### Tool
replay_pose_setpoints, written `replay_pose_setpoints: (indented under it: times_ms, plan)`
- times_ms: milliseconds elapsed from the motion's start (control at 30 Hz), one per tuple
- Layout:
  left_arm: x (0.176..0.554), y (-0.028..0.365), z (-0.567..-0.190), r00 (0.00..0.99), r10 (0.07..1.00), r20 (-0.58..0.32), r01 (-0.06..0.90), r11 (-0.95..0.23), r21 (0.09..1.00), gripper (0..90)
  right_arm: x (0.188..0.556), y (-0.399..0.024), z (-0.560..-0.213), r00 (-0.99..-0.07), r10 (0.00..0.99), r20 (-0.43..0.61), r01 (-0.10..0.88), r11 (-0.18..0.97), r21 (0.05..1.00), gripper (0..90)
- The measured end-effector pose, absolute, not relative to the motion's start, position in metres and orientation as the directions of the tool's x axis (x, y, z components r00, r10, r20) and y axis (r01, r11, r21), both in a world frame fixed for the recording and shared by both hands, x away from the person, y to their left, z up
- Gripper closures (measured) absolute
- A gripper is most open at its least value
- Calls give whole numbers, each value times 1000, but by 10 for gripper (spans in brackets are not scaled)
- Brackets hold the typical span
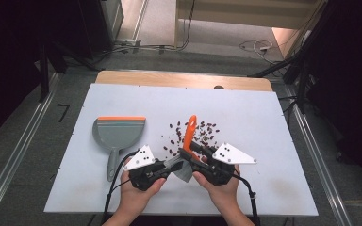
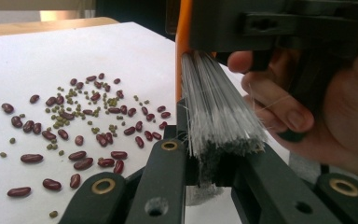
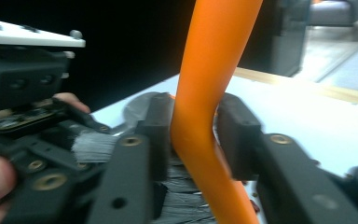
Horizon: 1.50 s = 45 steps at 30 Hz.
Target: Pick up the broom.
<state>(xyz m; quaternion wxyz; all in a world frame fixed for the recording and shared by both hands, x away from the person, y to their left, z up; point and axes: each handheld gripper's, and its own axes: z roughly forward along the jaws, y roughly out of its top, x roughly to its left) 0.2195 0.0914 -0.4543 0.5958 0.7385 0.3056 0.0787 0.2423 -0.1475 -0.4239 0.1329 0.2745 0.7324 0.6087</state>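
left tool clamped on brush bristles, soft & floppy. right tool slack round stiff orange handle; better grip pt.

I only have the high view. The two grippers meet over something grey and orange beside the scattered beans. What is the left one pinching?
Observer: The left gripper is shut on grey brush bristles, near their tips.
Operator: Are the beans all dark red?
Observer: No, small green beans lie mixed among the red beans.
Operator: Does the right one squeeze the handle?
Observer: The right gripper has a jaw on either side of the orange handle, with a thin gap at one jaw, so it looks loose.
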Motion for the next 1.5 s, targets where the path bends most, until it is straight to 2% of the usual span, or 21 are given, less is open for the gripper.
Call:
replay_pose_setpoints:
  times_ms: [33,100,333,467,567,767,933,1033,1333,1400,1500]
  plan:
    - [220,93,-453,802,546,-243,352,-103,930,867,242,-147,-424,-814,564,139,240,108,965,506]
    - [221,98,-452,804,543,-243,348,-97,933,867,250,-158,-422,-850,503,158,250,121,961,435]
    - [223,113,-447,831,498,-249,327,-74,942,867,258,-174,-419,-899,422,117,223,211,952,439]
    - [223,118,-445,872,426,-242,306,-89,948,867,268,-185,-419,-938,285,199,270,236,934,442]
    - [222,121,-442,897,380,-226,282,-100,954,867,269,-187,-420,-947,223,231,285,251,925,450]
    - [222,123,-439,925,307,-225,268,-106,957,867,271,-185,-424,-953,168,251,291,289,912,459]
    - [222,126,-438,937,249,-245,274,-87,958,867,268,-179,-426,-964,110,242,265,332,905,487]
    - [222,127,-438,944,209,-254,275,-79,958,866,266,-173,-429,-966,26,259,250,365,897,525]
    - [224,126,-438,949,146,-278,292,-80,953,866,265,-168,-430,-954,-37,298,263,374,889,588]
    - [223,124,-439,951,133,-280,293,-90,952,866,264,-167,-431,-950,-47,308,268,385,883,647]
    - [224,124,-440,949,130,-286,299,-93,950,866,265,-166,-431,-946,-71,317,268,382,885,678]
